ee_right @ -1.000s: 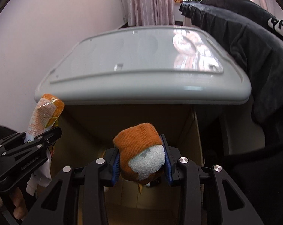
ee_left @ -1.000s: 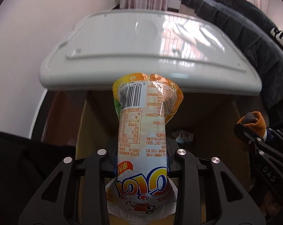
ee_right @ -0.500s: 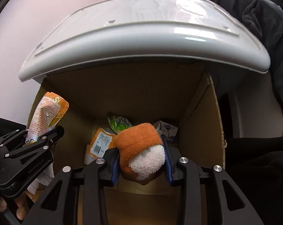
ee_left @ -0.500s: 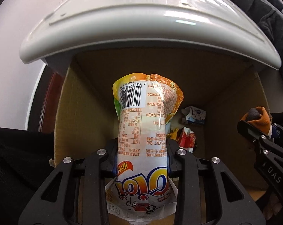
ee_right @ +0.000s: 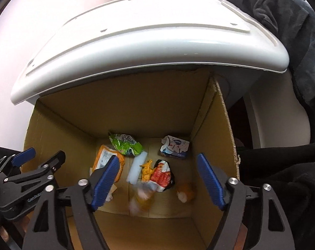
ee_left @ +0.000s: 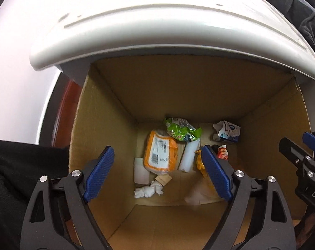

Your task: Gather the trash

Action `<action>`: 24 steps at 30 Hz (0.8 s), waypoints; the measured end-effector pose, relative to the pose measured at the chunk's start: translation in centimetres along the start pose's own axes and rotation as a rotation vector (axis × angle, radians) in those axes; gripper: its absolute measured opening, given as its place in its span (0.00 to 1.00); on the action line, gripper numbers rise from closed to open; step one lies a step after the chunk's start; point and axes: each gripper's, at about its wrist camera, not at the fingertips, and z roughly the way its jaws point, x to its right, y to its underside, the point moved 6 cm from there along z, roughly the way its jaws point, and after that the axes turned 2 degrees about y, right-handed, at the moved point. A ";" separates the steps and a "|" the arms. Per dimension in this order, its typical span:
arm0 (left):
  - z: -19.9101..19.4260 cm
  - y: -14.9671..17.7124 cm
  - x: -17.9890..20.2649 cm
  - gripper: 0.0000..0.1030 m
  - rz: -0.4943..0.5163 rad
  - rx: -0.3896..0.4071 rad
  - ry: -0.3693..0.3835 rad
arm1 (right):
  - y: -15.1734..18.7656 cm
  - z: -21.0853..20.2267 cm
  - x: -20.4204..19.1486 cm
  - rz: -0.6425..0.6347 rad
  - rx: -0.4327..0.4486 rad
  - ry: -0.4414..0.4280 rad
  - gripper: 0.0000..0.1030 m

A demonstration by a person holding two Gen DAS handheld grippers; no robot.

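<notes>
Trash lies at the bottom of the cardboard box (ee_right: 211, 125), beneath the raised white lid (ee_right: 136, 45): an orange packet (ee_left: 160, 156), a green wrapper (ee_left: 181, 130), a crumpled blue-and-white carton (ee_right: 174, 146), a red wrapper (ee_right: 162, 174) and a wad of tissue (ee_left: 148, 190). Two blurred shapes, an orange-and-white pouch (ee_right: 141, 200) and a small orange ball (ee_right: 185, 191), appear low in the box, apparently falling or just landing. Left gripper (ee_left: 156, 174) and right gripper (ee_right: 157, 180) both hang over the opening with jaws spread wide and nothing between them. Judged as the release step: hold both grippers inside the box's outline, clear of its walls and the lid, until the pieces settle.
</notes>
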 end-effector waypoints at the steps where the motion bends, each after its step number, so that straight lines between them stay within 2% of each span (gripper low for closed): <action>1: -0.2 -0.1 0.0 0.81 0.004 0.010 -0.003 | -0.1 0.0 0.1 0.003 0.005 0.005 0.79; 8: -1.3 -0.4 -0.5 0.81 -0.033 0.056 0.024 | -0.4 -0.7 0.8 0.030 0.035 0.026 0.82; 18: -4.3 -1.6 -1.6 0.81 -0.056 0.181 0.014 | -1.3 -3.0 0.7 0.011 0.145 0.070 0.90; 24: -7.0 -2.3 -1.7 0.81 -0.047 0.286 0.055 | -1.5 -4.3 -0.2 -0.029 0.196 0.076 0.90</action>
